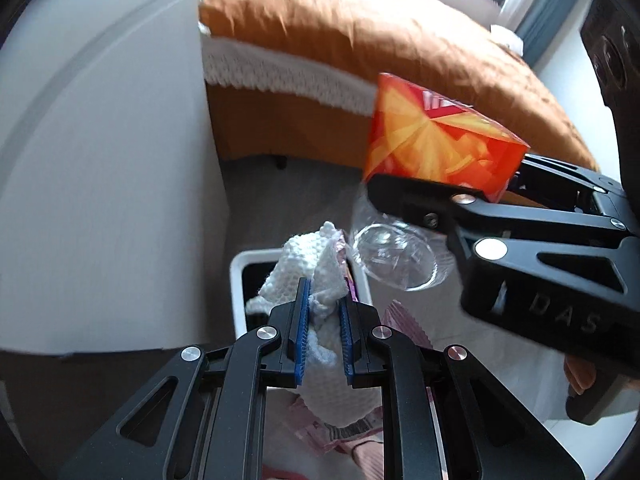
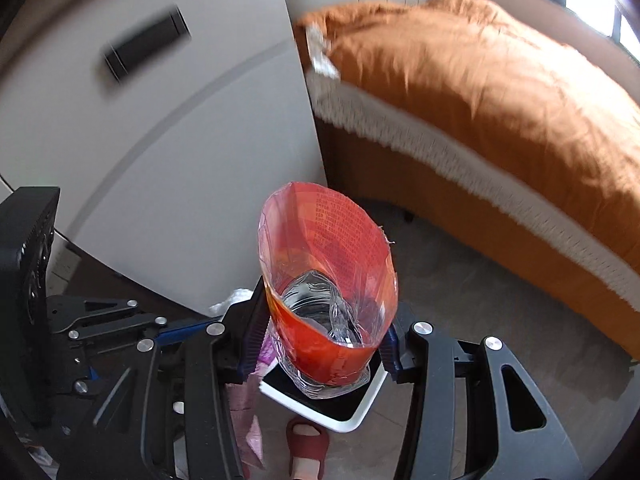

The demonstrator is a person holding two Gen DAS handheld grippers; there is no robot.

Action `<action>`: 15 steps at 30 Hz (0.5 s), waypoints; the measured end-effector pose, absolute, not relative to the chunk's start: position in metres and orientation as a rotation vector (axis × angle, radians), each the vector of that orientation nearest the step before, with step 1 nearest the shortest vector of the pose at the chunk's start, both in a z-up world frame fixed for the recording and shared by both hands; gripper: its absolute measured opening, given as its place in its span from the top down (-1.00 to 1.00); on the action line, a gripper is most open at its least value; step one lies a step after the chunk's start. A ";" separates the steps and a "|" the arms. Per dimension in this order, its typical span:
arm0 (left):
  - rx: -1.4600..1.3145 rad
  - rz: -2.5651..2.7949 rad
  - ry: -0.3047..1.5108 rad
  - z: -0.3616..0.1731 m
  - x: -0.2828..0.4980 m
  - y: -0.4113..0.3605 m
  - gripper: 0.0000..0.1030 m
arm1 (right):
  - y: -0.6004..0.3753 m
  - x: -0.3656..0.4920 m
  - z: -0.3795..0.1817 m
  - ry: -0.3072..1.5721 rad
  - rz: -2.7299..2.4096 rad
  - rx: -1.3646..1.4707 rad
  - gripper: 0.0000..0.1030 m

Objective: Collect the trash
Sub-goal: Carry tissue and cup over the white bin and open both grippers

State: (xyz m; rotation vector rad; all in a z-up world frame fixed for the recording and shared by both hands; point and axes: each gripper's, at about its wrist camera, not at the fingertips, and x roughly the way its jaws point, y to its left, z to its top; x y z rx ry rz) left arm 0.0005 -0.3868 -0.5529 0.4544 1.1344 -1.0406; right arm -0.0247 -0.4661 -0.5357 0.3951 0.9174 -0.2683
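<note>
The left tongs [image 1: 324, 332] clamp a white cloth [image 1: 316, 276] above the white bin [image 1: 240, 276]. The right tongs [image 2: 320, 340] grip an orange snack bag [image 2: 332, 264] holding clear plastic, also over the bin.

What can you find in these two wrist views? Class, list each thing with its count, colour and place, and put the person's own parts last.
Tissue wad: one, white, clamped in the left gripper above the bin.
Snack bag: one, orange-red, open-topped, clamped in the right gripper over the bin.
Plastic bottle: one, clear, crumpled, pushed through the snack bag.
Trash bin: one, white rim, dark inside, on the floor below both grippers.
Pink wrappers: several, pink, by the bin.
Bed: one, rust-orange cover, white fringe, behind.
Cabinet: one, white, beside the bed.
Slipper: one, dark red, on a foot.
Left gripper: one, black with blue pads.
Right gripper: one, black.
</note>
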 end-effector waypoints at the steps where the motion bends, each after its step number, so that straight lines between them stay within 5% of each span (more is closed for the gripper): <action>1: 0.460 -1.044 1.146 -0.567 0.001 -0.391 0.74 | -0.468 -0.021 -0.551 0.932 -0.258 0.411 0.05; 3: 0.471 -1.047 1.170 -0.592 0.003 -0.396 0.72 | -0.470 -0.016 -0.578 0.958 -0.238 0.430 0.05; 5: 0.491 -1.040 1.187 -0.608 0.001 -0.397 0.49 | -0.473 -0.011 -0.597 0.982 -0.222 0.440 0.04; 6: 0.505 -1.034 1.187 -0.613 0.003 -0.402 -0.01 | -0.473 -0.009 -0.604 0.995 -0.210 0.443 0.03; 7: 0.521 -1.020 1.173 -0.620 0.003 -0.403 -0.75 | -0.472 -0.006 -0.614 1.016 -0.184 0.452 -0.11; 8: 0.525 -1.016 1.171 -0.623 0.002 -0.403 -0.91 | -0.472 -0.005 -0.623 1.028 -0.179 0.453 -0.61; 10: 0.515 -1.027 1.196 -0.632 0.001 -0.402 -0.90 | -0.473 -0.005 -0.633 1.033 -0.191 0.444 -0.92; 15: 0.543 -1.013 1.212 -0.642 0.004 -0.407 -0.90 | -0.472 -0.003 -0.645 1.093 -0.206 0.420 -0.92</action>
